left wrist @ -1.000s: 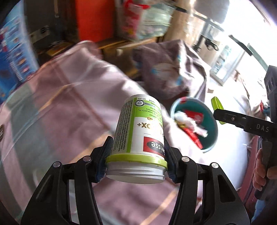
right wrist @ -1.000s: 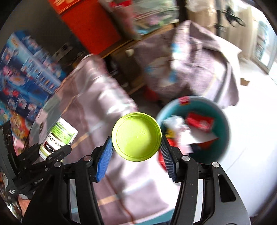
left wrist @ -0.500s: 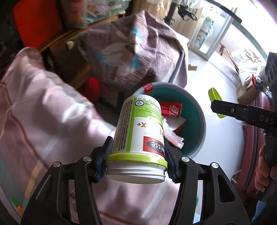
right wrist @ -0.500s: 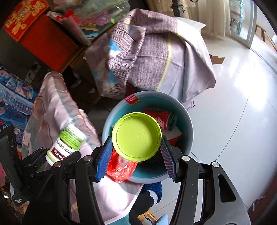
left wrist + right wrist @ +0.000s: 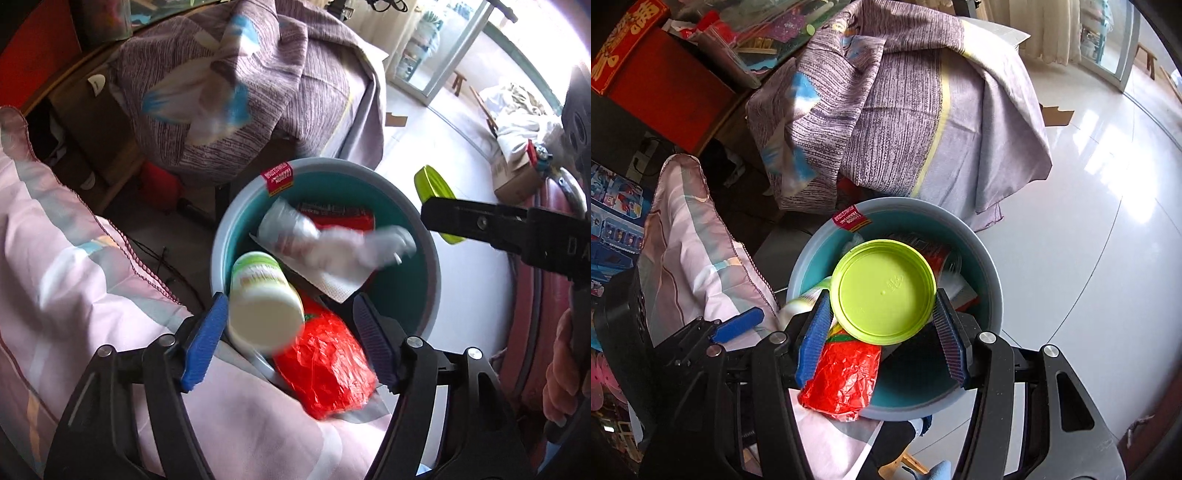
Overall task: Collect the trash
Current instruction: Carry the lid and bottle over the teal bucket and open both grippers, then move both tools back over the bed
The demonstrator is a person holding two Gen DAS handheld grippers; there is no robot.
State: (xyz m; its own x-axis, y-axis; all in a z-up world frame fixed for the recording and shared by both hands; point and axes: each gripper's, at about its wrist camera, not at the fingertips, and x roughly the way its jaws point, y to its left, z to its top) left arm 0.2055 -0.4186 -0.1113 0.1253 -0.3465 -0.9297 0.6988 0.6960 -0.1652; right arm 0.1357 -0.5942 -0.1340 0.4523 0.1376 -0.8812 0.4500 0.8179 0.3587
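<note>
Bottle blurred, loose over teal bin | my left gripper spread wide, empty | my right gripper clamps green lid directly above bin, flat face toward camera | lid drops straight down next, I judge.

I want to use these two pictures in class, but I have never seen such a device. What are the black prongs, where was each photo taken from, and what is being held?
A person holds a two-fingered clamp in each hand, each with a fisheye camera looking along its fingers. Each picture comes from one of those cameras.

Left view: the left hand-held gripper is open, and a blurred supplement bottle sits between its fingers above a teal bin.

Right view: the right hand-held gripper pinches a green lid over the same bin.

In the bin lie crumpled paper and a red wrapper.
</note>
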